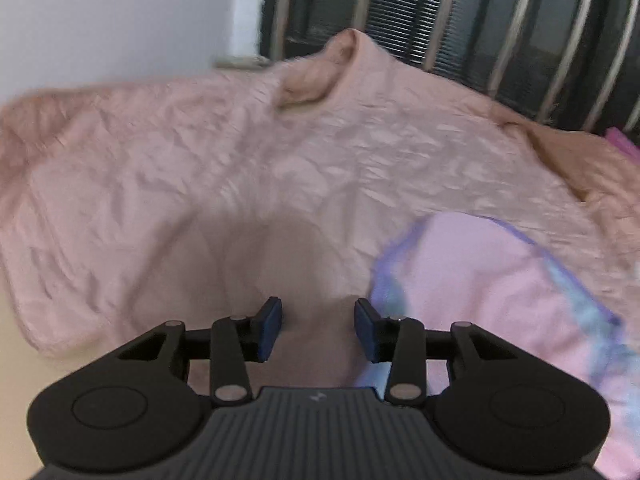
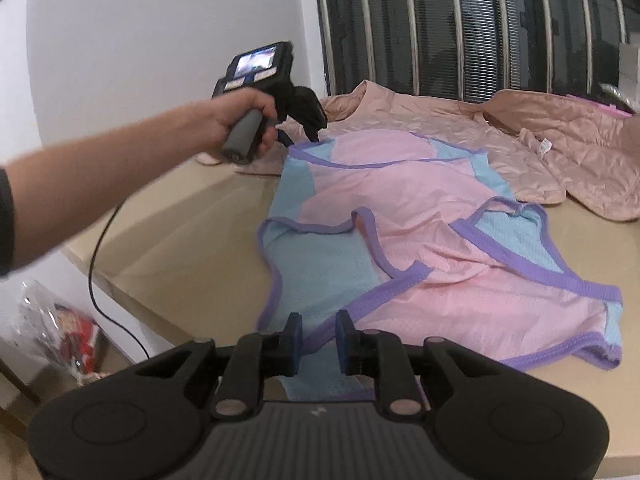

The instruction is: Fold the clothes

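While pink-blue jersey [image 2: 404, 216] lies lengthwise away from camera, left gripper [image 1: 318, 328] parted, empty; right gripper [image 2: 318, 344] narrow, empty.

The left wrist view is smeared by motion blur, so the quilting of the peach jacket [image 1: 248, 168] reads only as soft creases, and the pink mesh top [image 1: 500, 300] runs off the right and bottom edges; its near hem is hidden behind the left gripper [image 1: 318, 328]. In the right wrist view the left gripper's fingertips sit behind its own body; the top's nearest edge is covered by the right gripper [image 2: 317, 344]; the bag's [image 2: 60, 332] contents are too blurred to tell.
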Tool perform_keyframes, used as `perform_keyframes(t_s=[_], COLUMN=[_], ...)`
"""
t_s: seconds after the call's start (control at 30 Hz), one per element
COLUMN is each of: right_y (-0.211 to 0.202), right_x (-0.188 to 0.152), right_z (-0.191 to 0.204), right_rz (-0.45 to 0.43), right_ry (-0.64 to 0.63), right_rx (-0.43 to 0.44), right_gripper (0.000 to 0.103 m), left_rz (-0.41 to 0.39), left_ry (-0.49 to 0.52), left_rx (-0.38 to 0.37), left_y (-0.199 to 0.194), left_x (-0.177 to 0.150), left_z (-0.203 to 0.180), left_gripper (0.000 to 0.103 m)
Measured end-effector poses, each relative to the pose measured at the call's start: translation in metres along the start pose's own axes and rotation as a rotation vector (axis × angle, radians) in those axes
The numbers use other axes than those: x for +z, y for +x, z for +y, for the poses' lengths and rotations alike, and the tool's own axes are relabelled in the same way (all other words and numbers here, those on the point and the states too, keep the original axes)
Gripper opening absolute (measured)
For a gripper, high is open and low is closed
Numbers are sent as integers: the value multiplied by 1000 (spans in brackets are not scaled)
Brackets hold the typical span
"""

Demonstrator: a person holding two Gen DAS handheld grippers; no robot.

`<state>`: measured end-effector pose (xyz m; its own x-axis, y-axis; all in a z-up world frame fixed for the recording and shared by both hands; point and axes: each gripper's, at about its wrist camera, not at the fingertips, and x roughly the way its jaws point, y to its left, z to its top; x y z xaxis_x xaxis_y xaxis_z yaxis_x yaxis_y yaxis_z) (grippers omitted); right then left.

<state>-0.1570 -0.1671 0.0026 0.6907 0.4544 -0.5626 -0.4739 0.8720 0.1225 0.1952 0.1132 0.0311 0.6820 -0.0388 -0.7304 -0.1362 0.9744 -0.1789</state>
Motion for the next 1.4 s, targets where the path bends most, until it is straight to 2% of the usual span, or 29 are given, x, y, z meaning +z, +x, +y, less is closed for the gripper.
perform_keyframes(t_s=[0.03, 0.1, 0.13, 0.17, 0.3, 0.37, 0.43, 0.53, 0.6, 0.73, 0.87, 1.07, 1.2, 1.4], right_y=[-1, -2, -3, -3, -3, -4, -4, -3, -2, -5, -9, -8, -7, -5], right_x=[-1, -1, -1, -1, 0, 0, 0, 1, 3, 2, -1, -1, 1, 8], right_z=[0, 1, 1, 1, 1, 1, 1, -1, -3, -8, -9, -16, -25, -51], right_rz=[-3, -1, 0, 0, 4, 6, 8, 13, 17, 16, 7, 1, 3, 18], right_ry=[-6, -20, -23, -23, -3, -1, -5, 2, 34, 63, 70, 67, 60, 72], right_rx=[3, 1, 0, -1, -13, -18, -20, -23, -39, -72, -90, -94, -99, -111], right_gripper=[16, 16, 16, 16, 16, 16, 16, 13, 8, 7, 7, 7, 7, 7], left_rz=[2, 14, 19, 14, 5, 1, 27, 47, 22, -18, -94, -138, -170, -194], left_ry=[-10, 11, 36, 44, -89, -62, 48, 157, 150, 128, 230, 153, 123, -34], left_rx=[-29, -24, 17, 38, -68, -115, -98, -25, -30, 11, 117, 206, 291, 315], left_y=[-2, -1, 1, 1, -8, -10, -7, 1, -2, -18, -60, -127, -172, -232], left_x=[-1, -1, -2, -2, 5, 9, 8, 1, -6, -20, -53, -119, -167, -217], left_z=[0, -7, -12, -15, 0, -2, -16, -29, -23, 2, 23, 80, 104, 129], left_gripper=[39, 24, 14, 15, 16, 21, 25, 1, 1, 1, 1, 1, 1, 1])
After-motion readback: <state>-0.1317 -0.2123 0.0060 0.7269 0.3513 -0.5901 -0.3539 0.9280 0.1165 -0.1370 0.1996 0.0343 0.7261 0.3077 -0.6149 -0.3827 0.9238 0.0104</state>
